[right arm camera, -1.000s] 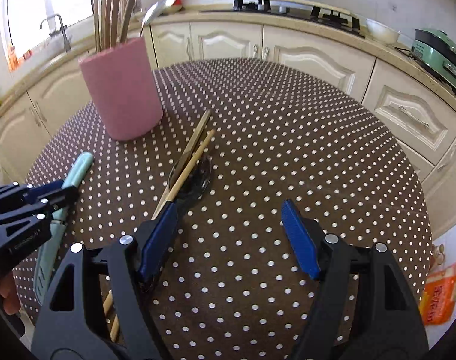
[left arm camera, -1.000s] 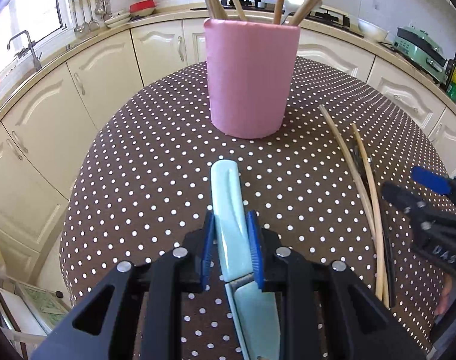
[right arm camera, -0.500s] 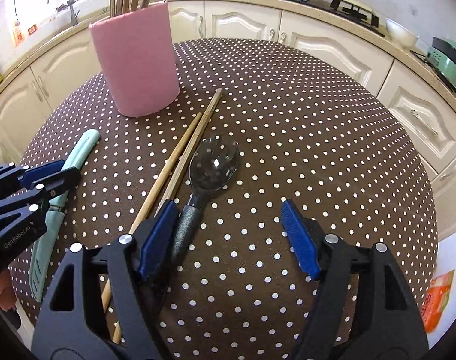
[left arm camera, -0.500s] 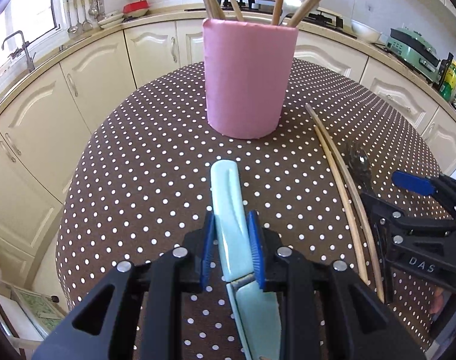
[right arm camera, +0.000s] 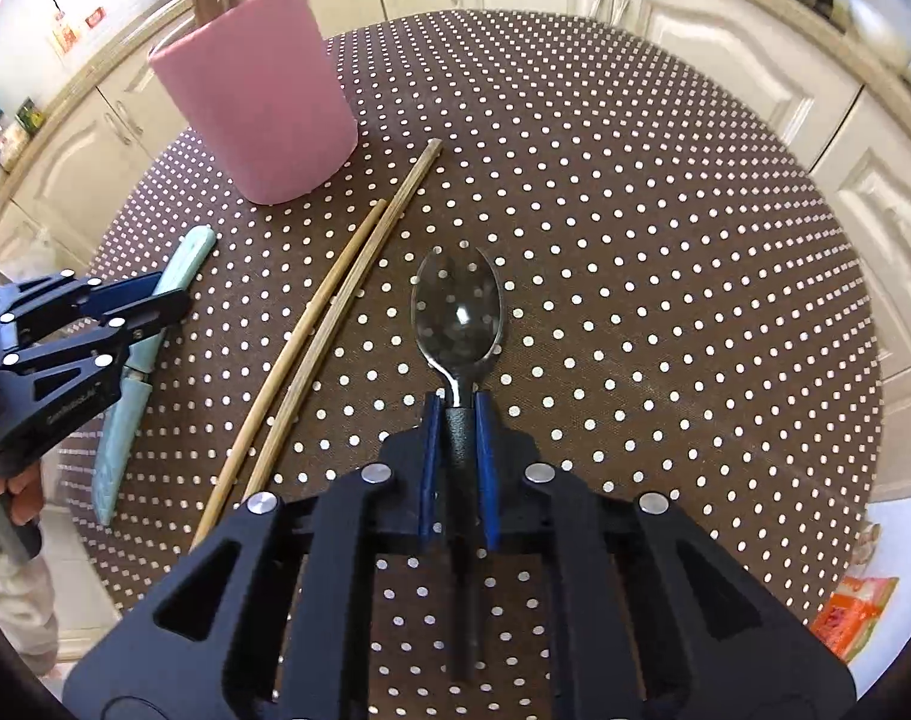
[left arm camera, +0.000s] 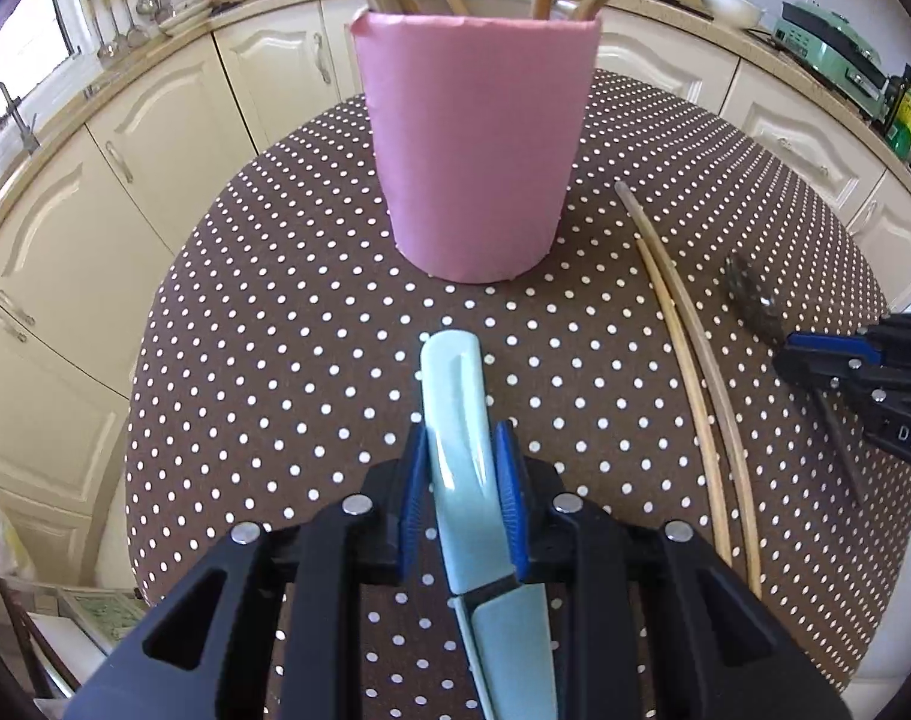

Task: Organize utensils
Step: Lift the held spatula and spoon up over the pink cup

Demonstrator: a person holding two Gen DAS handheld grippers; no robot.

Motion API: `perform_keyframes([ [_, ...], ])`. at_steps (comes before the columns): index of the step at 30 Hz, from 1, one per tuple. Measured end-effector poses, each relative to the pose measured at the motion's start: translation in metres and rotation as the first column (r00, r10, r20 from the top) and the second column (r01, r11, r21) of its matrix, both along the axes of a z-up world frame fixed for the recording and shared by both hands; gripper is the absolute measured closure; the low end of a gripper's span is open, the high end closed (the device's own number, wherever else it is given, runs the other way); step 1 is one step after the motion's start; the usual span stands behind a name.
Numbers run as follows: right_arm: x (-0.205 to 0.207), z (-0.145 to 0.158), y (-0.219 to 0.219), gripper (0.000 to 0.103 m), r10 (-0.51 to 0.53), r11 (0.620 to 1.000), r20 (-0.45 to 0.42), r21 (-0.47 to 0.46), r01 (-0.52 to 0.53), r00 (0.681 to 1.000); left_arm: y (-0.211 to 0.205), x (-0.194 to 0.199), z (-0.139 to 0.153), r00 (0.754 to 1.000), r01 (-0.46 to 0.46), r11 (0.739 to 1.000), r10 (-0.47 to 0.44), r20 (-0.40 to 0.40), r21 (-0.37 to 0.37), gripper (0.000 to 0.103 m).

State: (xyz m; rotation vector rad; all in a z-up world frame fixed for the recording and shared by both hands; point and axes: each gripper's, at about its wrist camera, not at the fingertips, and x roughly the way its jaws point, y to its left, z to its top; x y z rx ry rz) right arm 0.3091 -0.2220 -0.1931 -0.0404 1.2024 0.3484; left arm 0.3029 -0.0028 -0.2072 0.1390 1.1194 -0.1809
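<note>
Left tool (left arm camera: pixel 460 495) pinches the pale-green sheathed knife (left arm camera: pixel 455 420), near-left on the polka-dot bench (right arm camera: pixel 635 210). Right tool (right arm camera: pixel 457 450) is closing on the black-handled steel spoon (right arm camera: pixel 458 312). Risk: the narrow handle pivots on lifting; either utensil could tip the tall pink holder (left arm camera: pixel 476 150).

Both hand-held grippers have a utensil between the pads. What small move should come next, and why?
Probably lift the spoon toward the pink holder. The right hand-held gripper is closing on its black handle while it lies on the table; the left hand-held gripper already clamps the pale green knife.
</note>
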Motion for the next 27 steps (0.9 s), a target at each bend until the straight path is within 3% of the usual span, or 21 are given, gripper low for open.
perform_keyframes([
  [3,0.002,0.002,-0.003,0.091,0.006,1.000,0.003,0.005,-0.006,1.000,0.001,0.001,0.002,1.000,-0.002,1.000,0.002,0.006,-0.019,0.082],
  [6,-0.004,0.006,-0.007,0.091,0.003,0.999,0.037,0.041,-0.005,0.999,0.010,-0.004,0.007,0.999,-0.006,0.994,0.010,0.033,-0.108,0.083],
  [12,-0.027,0.036,-0.028,0.091,-0.025,0.984,0.182,0.177,-0.008,0.983,0.026,-0.028,0.038,0.984,0.027,0.971,0.016,0.179,-0.236,0.083],
  [19,-0.055,0.076,-0.038,0.091,-0.068,0.941,0.386,0.332,-0.070,0.920,0.030,-0.050,0.076,0.928,0.059,0.959,0.049,0.370,-0.276,0.083],
  [27,-0.067,0.115,-0.006,0.091,-0.099,0.918,0.562,0.369,-0.142,0.821,0.034,-0.063,0.123,0.852,0.096,0.936,0.098,0.514,-0.337,0.083],
])
